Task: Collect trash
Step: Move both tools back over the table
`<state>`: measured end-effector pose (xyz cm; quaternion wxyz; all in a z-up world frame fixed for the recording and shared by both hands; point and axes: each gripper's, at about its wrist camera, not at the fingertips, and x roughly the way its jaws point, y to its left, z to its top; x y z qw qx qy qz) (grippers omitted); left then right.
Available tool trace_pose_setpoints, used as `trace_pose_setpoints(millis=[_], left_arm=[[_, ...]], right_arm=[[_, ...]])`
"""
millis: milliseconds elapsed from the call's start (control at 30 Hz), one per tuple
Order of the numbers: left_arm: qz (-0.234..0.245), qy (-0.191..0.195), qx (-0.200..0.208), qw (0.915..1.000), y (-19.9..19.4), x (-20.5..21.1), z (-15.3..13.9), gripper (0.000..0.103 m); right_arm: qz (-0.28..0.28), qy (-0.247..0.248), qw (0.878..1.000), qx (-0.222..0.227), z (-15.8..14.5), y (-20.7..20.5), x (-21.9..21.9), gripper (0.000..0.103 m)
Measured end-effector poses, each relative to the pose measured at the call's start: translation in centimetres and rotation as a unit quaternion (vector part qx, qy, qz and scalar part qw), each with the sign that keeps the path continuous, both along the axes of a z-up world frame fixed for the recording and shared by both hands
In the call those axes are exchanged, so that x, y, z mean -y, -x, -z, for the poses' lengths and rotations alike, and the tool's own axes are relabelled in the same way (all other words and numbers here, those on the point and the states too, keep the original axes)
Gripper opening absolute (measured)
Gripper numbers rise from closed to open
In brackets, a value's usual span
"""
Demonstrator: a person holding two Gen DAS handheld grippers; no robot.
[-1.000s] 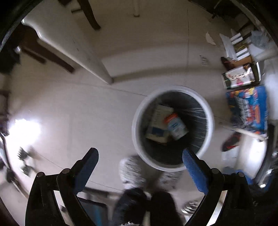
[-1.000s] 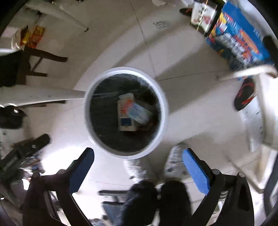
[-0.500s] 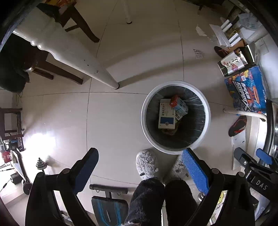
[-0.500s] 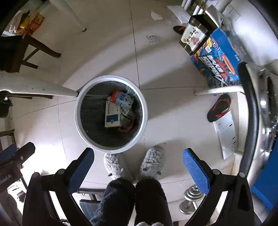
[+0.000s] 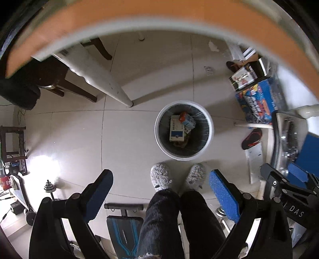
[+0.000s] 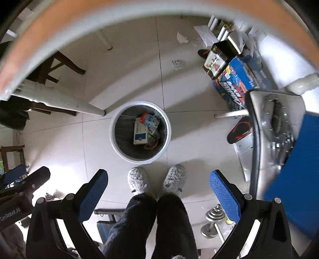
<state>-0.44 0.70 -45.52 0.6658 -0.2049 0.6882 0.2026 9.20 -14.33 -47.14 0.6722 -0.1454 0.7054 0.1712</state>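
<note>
Both your tools hang high over the floor, pointing almost straight down. Your left gripper (image 5: 159, 191) and your right gripper (image 6: 158, 189) are each spread wide with nothing between the blue pads.

The white trash bin (image 5: 211, 137) sits on the tile just ahead of your grey slippers (image 5: 161, 177). In the left view it lies right of centre; in the right view the bin (image 6: 168, 137) lies a little left of centre, so it sits between the two tools and neither is clearly nearer. It already holds trash: a flat white-and-blue carton (image 6: 140, 133), its long axis running roughly top to bottom of the frame, with a smaller orange-capped blue carton (image 6: 150, 120) resting against its upper right.

Loose trash looks to lie far off from both tools: a crumpled white scrap (image 6: 181, 38) and a small printed slip (image 6: 177, 64) in the upper middle of the right view. Whichever you go for, it is forward, past the bin.

A blurred orange-and-white curved edge (image 5: 159, 18) covers the top of both views; I cannot tell what it is or what lies behind it.
</note>
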Motion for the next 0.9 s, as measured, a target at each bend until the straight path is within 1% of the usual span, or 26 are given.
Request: trace_pose_setpoints(millis=[200, 233, 267, 300, 367, 433, 533, 600, 633, 667, 767, 833, 900], left_arm=[[-0.006, -0.003, 0.014, 0.9999, 0.5, -1.0, -7.9, 0.099], [-0.005, -0.008, 0.025, 0.9997, 0.2, -1.3, -9.7, 0.099], [-0.004, -0.013, 0.034, 0.9993, -0.1, -1.4, -10.8, 0.099], [-0.003, -0.021, 0.044, 0.9988, -0.5, -1.6, -12.1, 0.099], [-0.001, -0.037, 0.069, 0.9969, -1.8, -2.1, -14.8, 0.099], [-0.002, -0.047, 0.086, 0.9951, -3.4, -2.8, -16.7, 0.099], [0.0, -0.06, 0.108, 0.9923, -6.7, -3.9, -19.1, 0.099], [0.017, -0.083, 0.123, 0.9888, -10.1, -4.2, -20.6, 0.099], [0.025, -0.099, 0.129, 0.9864, -11.9, -4.4, -21.3, 0.103], [0.031, -0.108, 0.133, 0.9848, -13.1, -4.8, -21.8, 0.103], [0.028, -0.119, 0.137, 0.9829, -17.8, -6.5, -22.8, 0.103], [0.022, -0.122, 0.137, 0.9829, -21.7, -7.5, -22.7, 0.103], [0.011, -0.126, 0.125, 0.984, -25.9, -8.4, -22.2, 0.103]], right_arm=[[0.02, -0.022, 1.0, 0.001, -8.8, 0.8, -0.2, 0.103], [0.026, -0.027, 0.999, 0.001, -10.1, 0.7, -0.4, 0.103], [0.033, -0.035, 0.999, 0.001, -11.9, 0.5, -0.7, 0.103], [0.038, -0.041, 0.998, 0.001, -12.9, 0.3, -0.9, 0.103], [0.05, -0.057, 0.997, 0.008, -15.6, -0.8, -1.5, 0.103], [0.062, -0.067, 0.996, 0.015, -17.9, -2.4, -2.2, 0.103], [0.072, -0.077, 0.994, 0.028, -20.5, -6.2, -2.9, 0.103], [0.072, -0.073, 0.994, 0.037, -22.0, -9.5, -3.4, 0.103], [0.071, -0.073, 0.994, 0.039, -22.4, -10.9, -3.6, 0.103], [0.071, -0.072, 0.994, 0.04, -22.8, -12.9, -3.6, 0.103], [0.058, -0.059, 0.996, 0.043, -23.3, -19.7, -4.2, 0.103], [0.053, -0.05, 0.996, 0.046, -23.1, -23.8, -4.6, 0.103], [0.047, -0.042, 0.997, 0.049, -22.4, -29.4, -5.3, 0.103]])
